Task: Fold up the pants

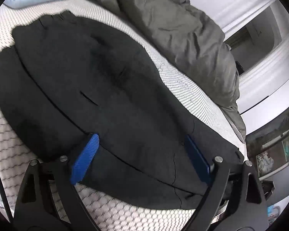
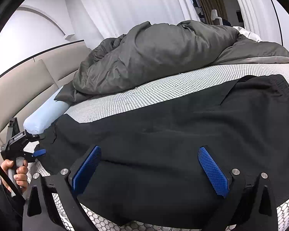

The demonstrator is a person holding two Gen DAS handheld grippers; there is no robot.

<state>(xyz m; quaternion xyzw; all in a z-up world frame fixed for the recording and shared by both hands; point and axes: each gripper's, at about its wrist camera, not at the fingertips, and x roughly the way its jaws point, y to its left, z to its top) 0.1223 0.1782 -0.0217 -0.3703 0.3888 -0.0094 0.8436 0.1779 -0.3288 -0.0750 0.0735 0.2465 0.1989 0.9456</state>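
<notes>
1. bedroom setting: a mattress (image 2: 148, 94) with a white honeycomb-patterned cover, a rumpled grey duvet (image 2: 160, 53) heaped toward 12 o'clock in the right wrist view, a pale blue pillow (image 2: 46, 113) at 9 o'clock, white curtains behind.
2. the black pants (image 2: 173, 134) lie spread on the mattress near its front edge, one layer over another — a long seam edge shows in the left wrist view, which suggests a lengthwise fold is already there.
3. the left gripper (image 1: 140, 156) hangs just above the pants with its blue pads wide apart and nothing between them.
4. the right gripper (image 2: 150, 165) is likewise spread wide over the near cloth, holding nothing.
5. my reading: this is the moment between folds. the next move calls for each gripper to close on a near edge or an end of the pants and carry it across — both corners kept level.
6. the fabric looks soft, matte and thick, with shallow wrinkles toward 1 o'clock.
</notes>
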